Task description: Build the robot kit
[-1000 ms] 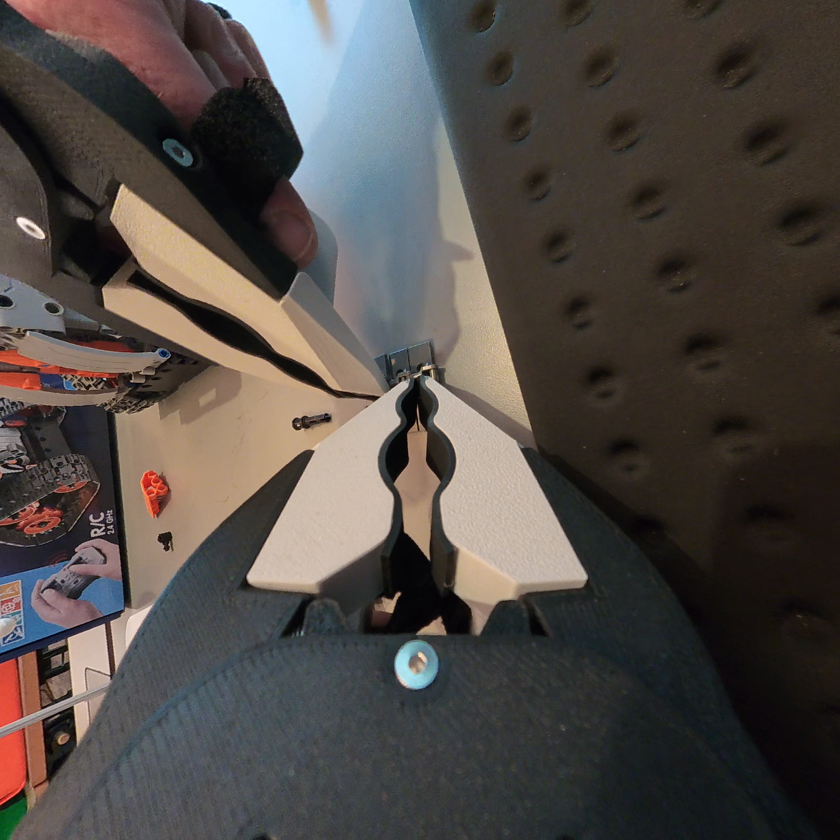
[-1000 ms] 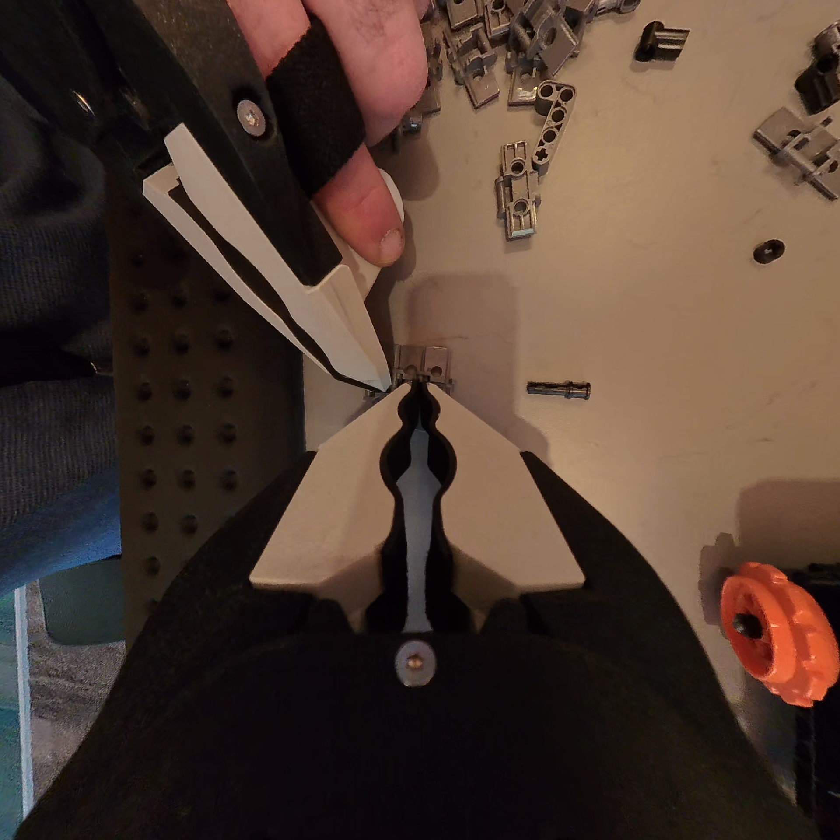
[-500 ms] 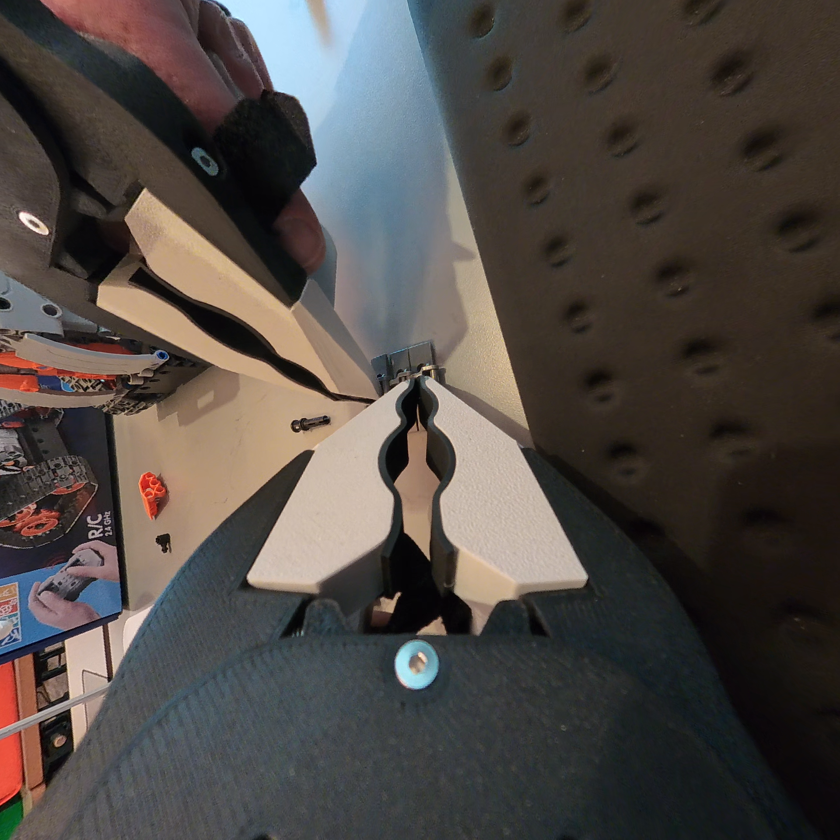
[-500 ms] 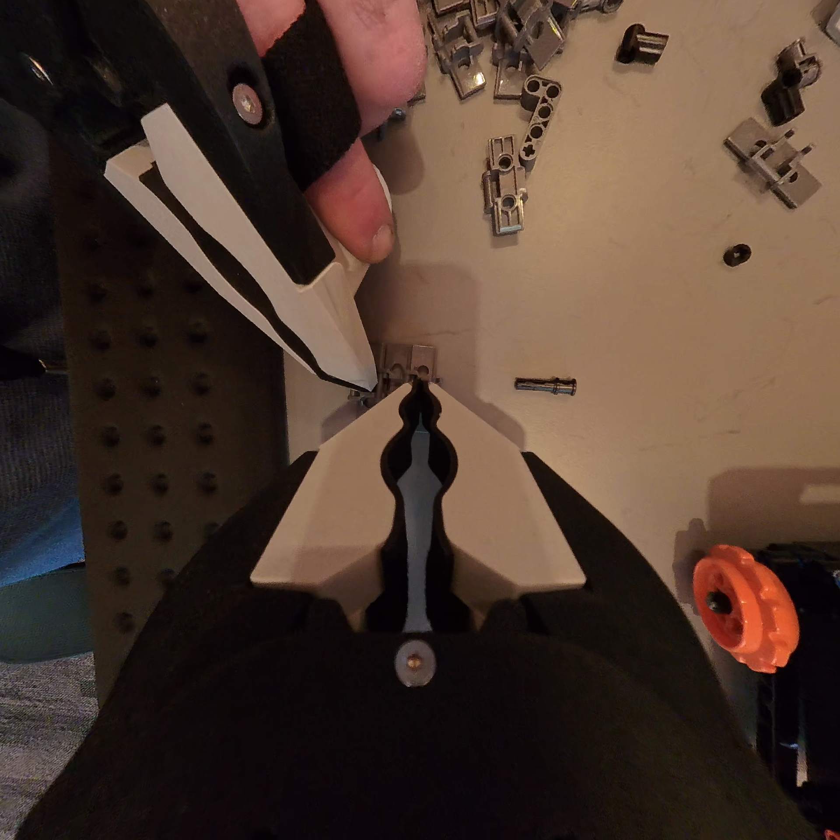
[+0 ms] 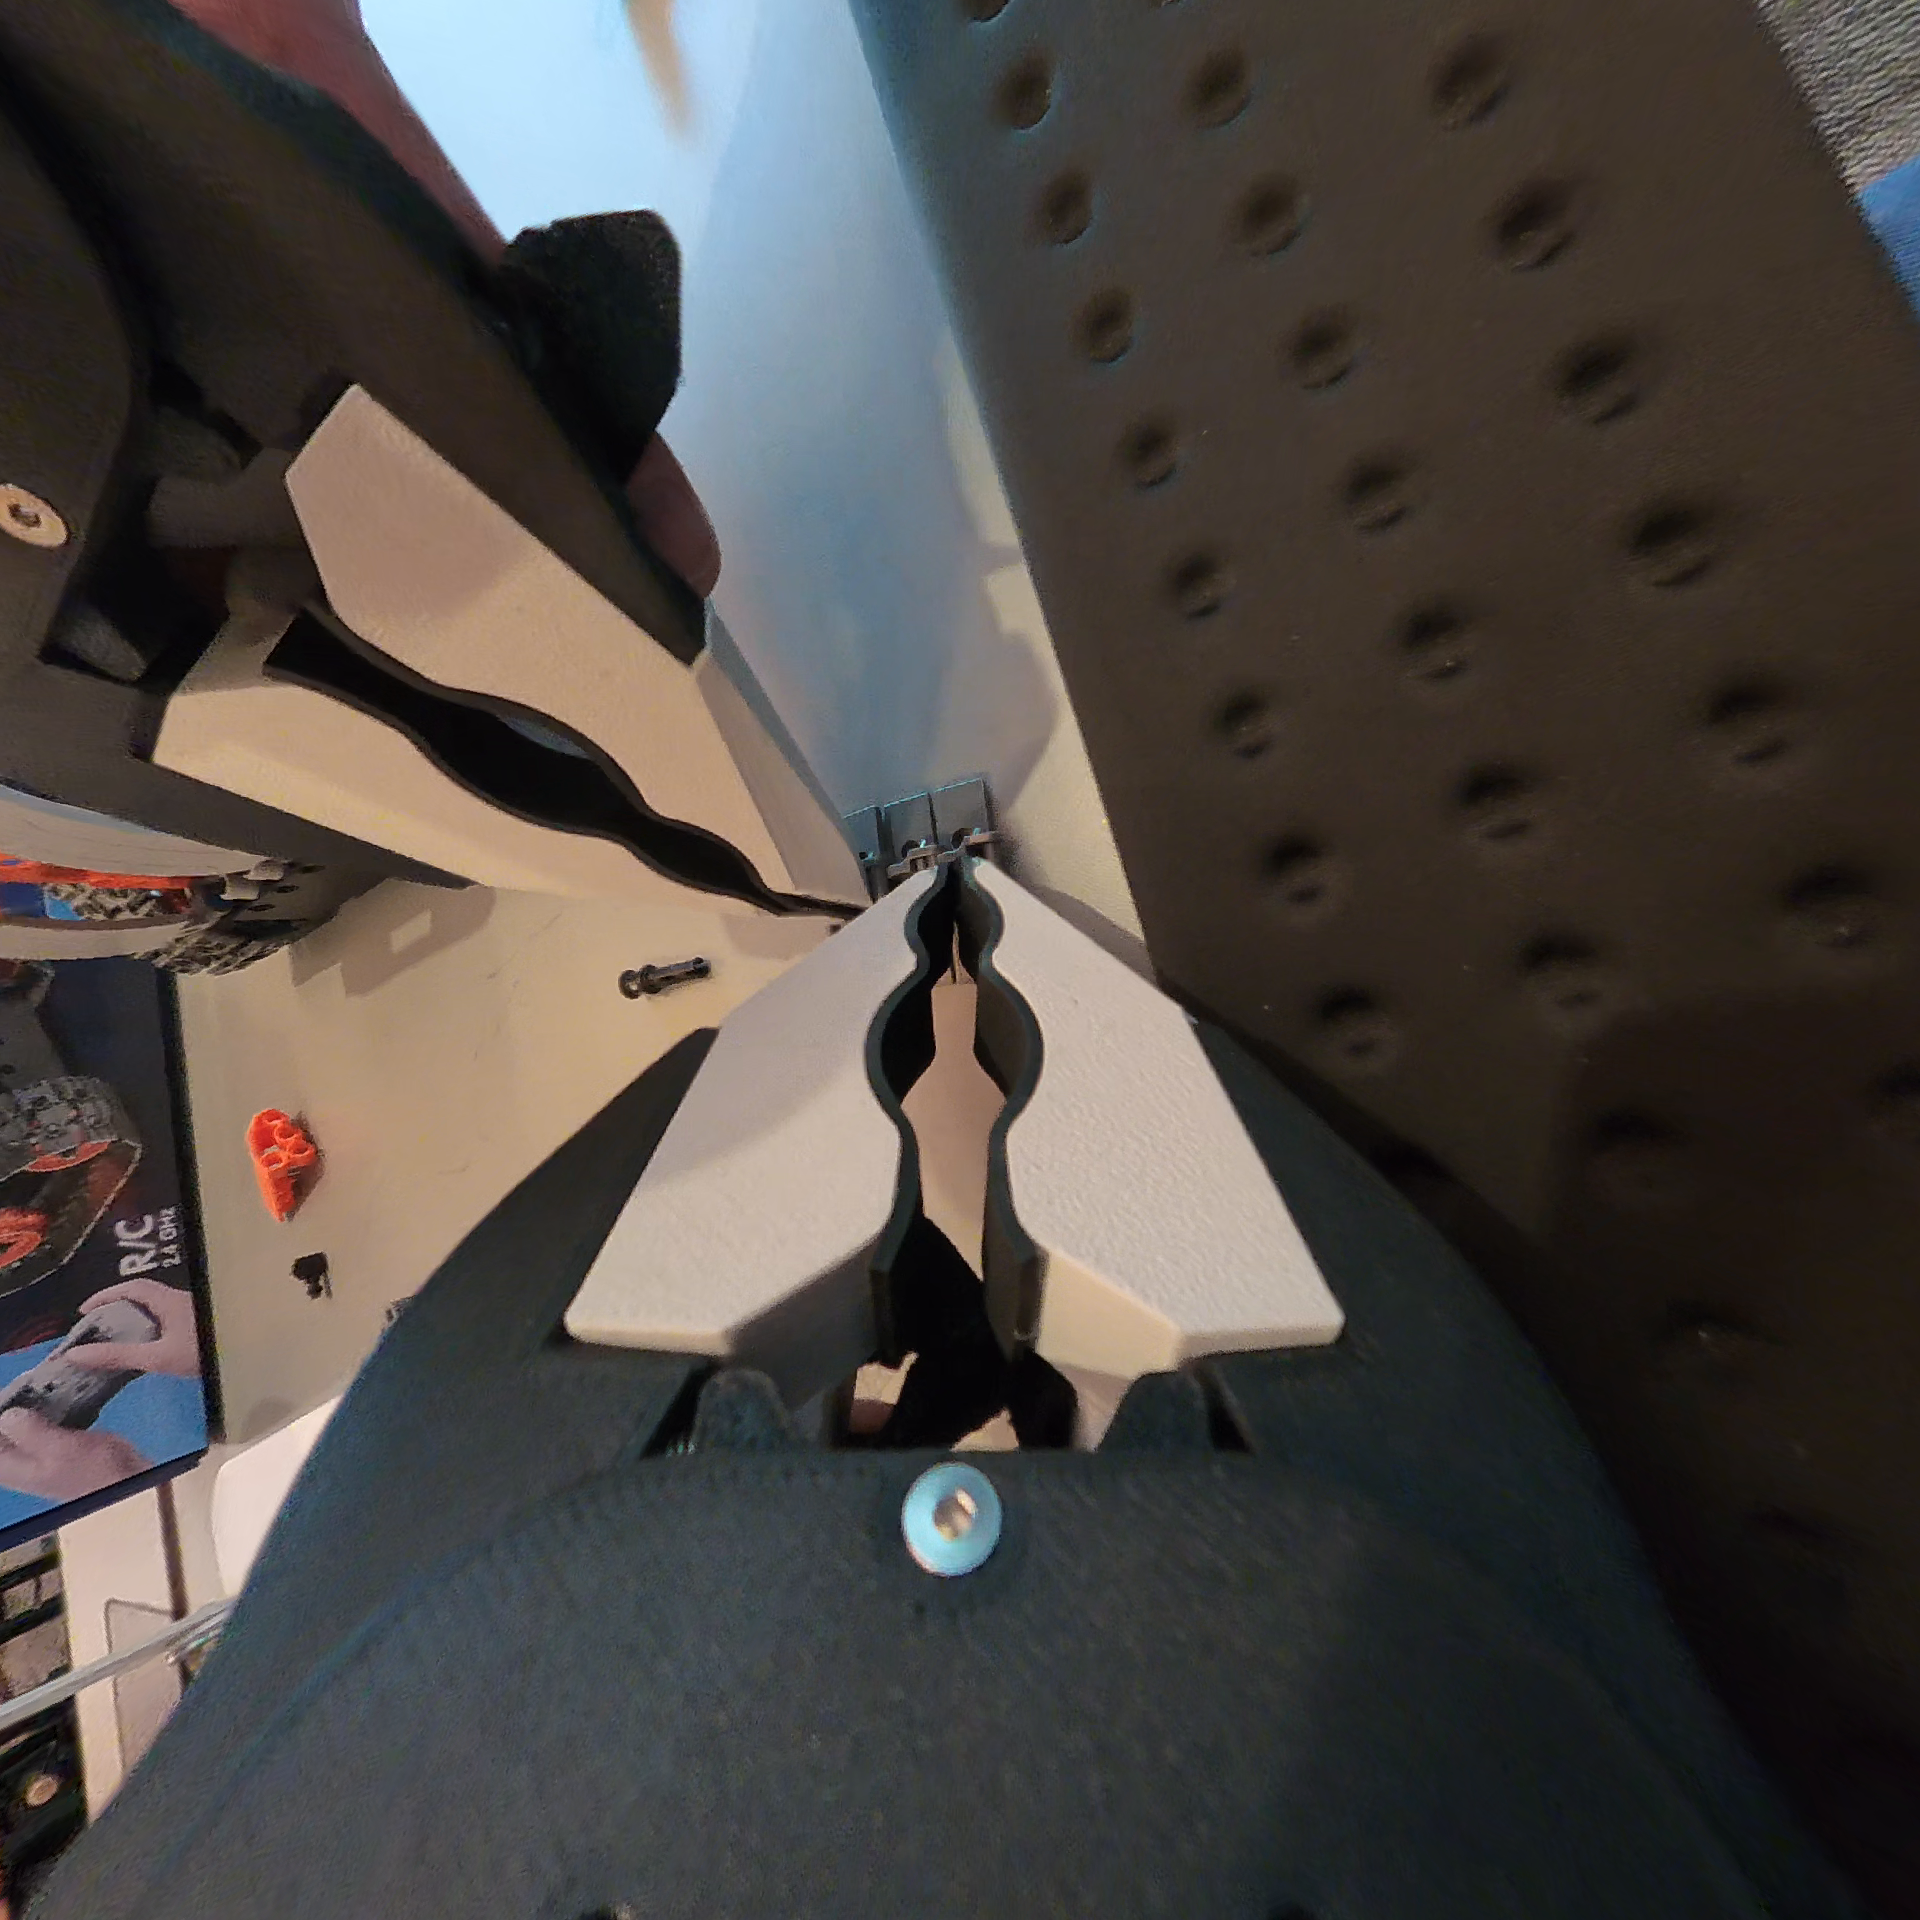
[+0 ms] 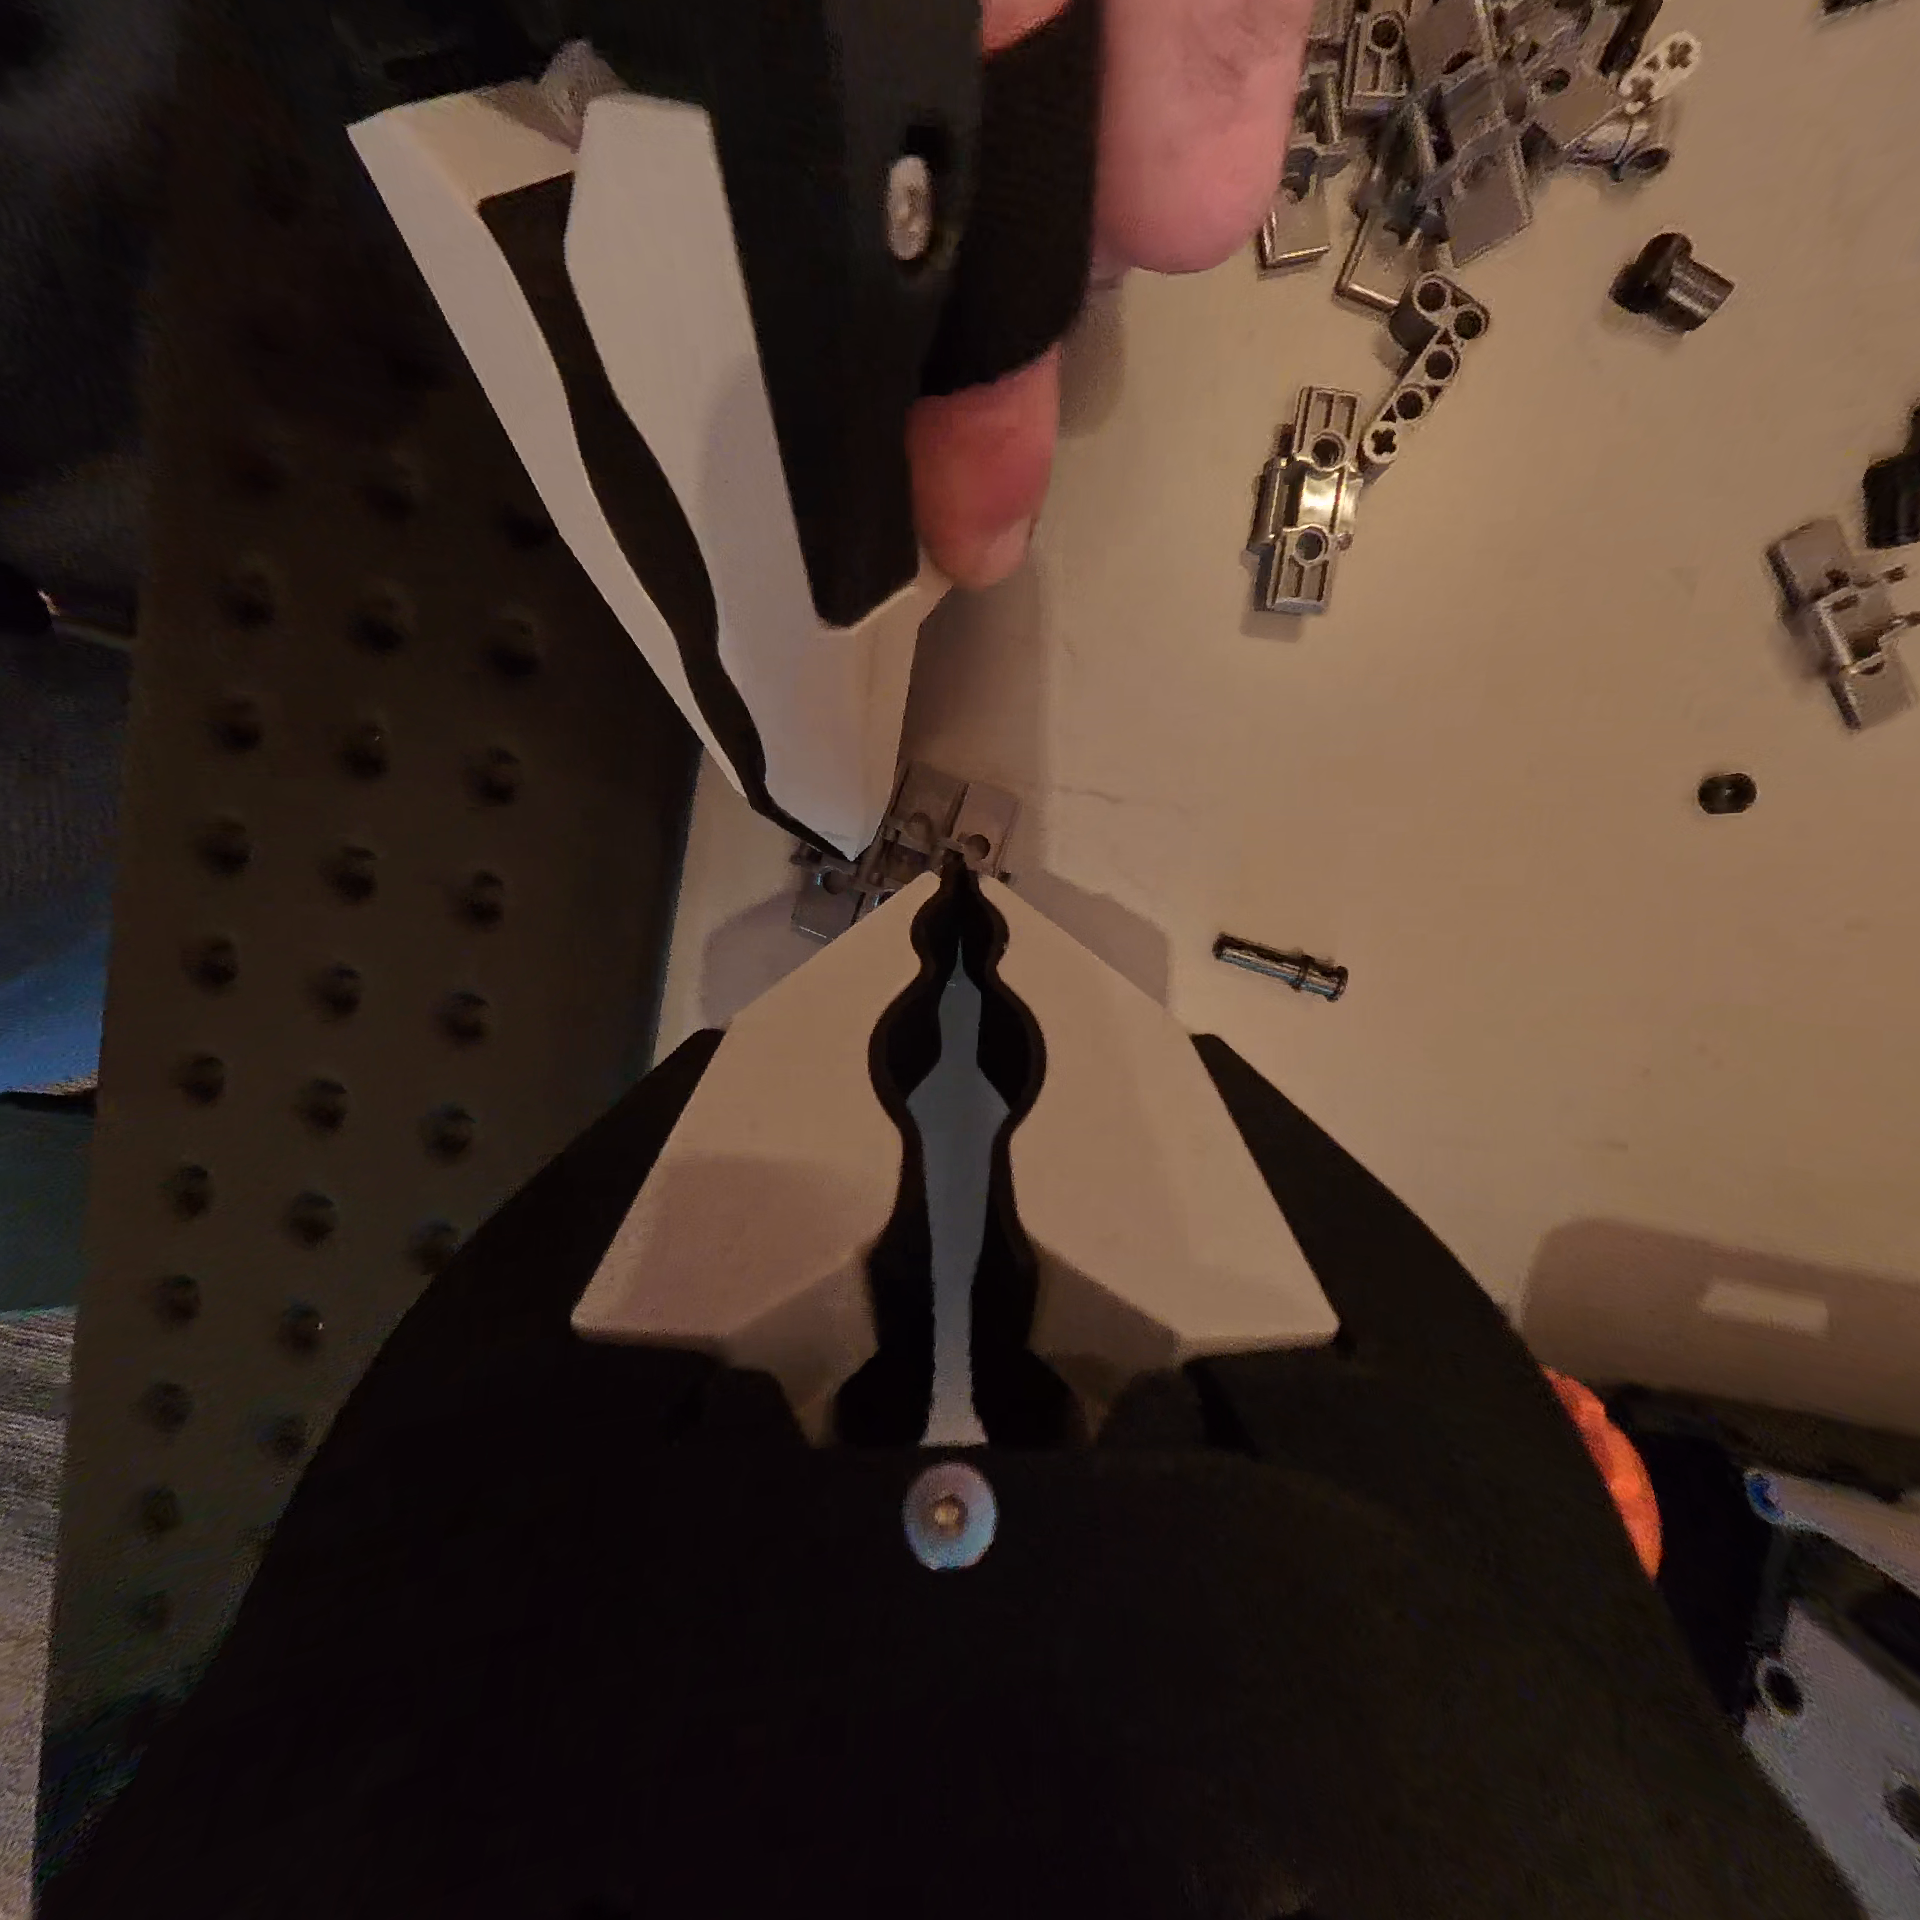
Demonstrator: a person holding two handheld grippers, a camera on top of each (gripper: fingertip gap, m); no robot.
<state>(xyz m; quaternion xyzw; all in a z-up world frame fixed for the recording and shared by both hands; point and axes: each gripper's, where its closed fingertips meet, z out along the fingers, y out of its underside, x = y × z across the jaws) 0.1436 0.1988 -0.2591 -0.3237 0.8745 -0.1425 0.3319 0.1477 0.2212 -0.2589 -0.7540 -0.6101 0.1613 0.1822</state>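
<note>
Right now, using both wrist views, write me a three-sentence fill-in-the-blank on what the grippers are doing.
1. Both the left gripper and the right gripper are pinching the same small ____ toy-brick assembly.
2. The loose black pin lies on the ____.
3. In the left wrist view, the small loose piece near the toy box is ____.

Missing words: grey; table; orange

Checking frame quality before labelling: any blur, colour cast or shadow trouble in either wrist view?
Left wrist view: mixed light, cool blue up top, warm on the table; perforated panel and box soft; left gripper sharp. Right wrist view: dim, warm cast; hand and loose grey parts pile smeared; right gripper body nearly black; grey connector piece readable; wide-angle bending in both.
</note>
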